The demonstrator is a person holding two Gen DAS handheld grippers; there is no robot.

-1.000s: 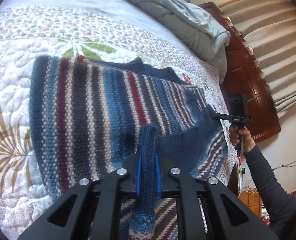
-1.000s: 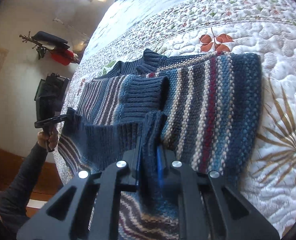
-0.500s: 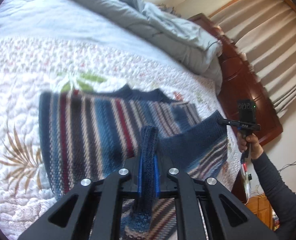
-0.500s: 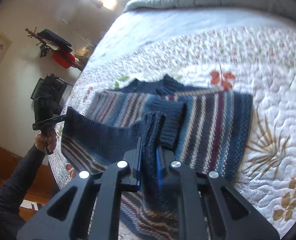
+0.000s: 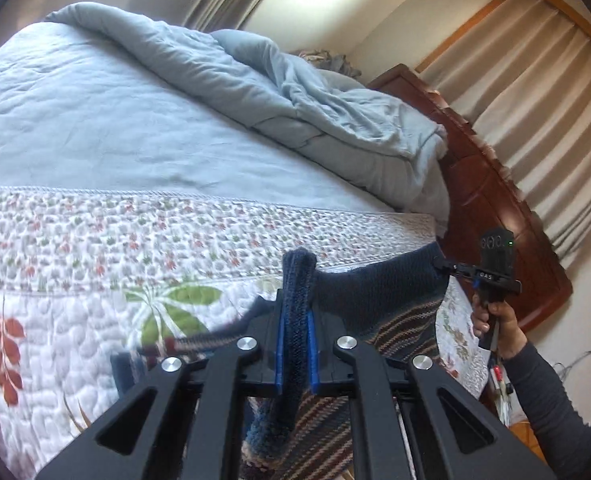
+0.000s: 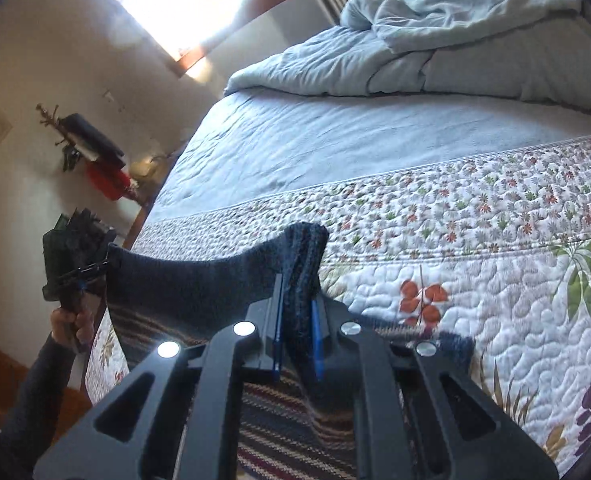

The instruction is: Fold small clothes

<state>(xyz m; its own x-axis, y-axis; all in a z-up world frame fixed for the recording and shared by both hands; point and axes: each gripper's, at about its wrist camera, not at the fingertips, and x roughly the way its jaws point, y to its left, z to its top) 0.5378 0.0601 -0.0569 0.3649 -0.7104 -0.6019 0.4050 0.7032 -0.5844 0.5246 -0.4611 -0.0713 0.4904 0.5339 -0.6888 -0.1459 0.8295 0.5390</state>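
Observation:
A small striped knit sweater (image 5: 379, 300) with a navy ribbed hem hangs stretched between my two grippers above the quilt. My left gripper (image 5: 295, 312) is shut on one corner of the hem, which sticks up between the blue pads. My right gripper (image 6: 297, 320) is shut on the other corner of the sweater (image 6: 199, 292). Each gripper shows in the other's view, the right one (image 5: 443, 266) at the far right and the left one (image 6: 103, 266) at the far left. The sweater's lower part hangs behind my fingers, mostly hidden.
The floral white quilt (image 5: 95, 280) covers the near half of the bed. A light blue sheet (image 5: 115, 128) and a crumpled blue duvet (image 5: 335, 112) lie beyond. A dark wooden headboard (image 5: 495, 200) and curtains (image 5: 543, 80) stand on the right; a wall shelf (image 6: 91, 140) is left.
Both grippers have lifted the sweater's hem up off the quilt. The striped body that lay flat in view has dropped below the fingers, and the cameras have tilted up toward the duvet.

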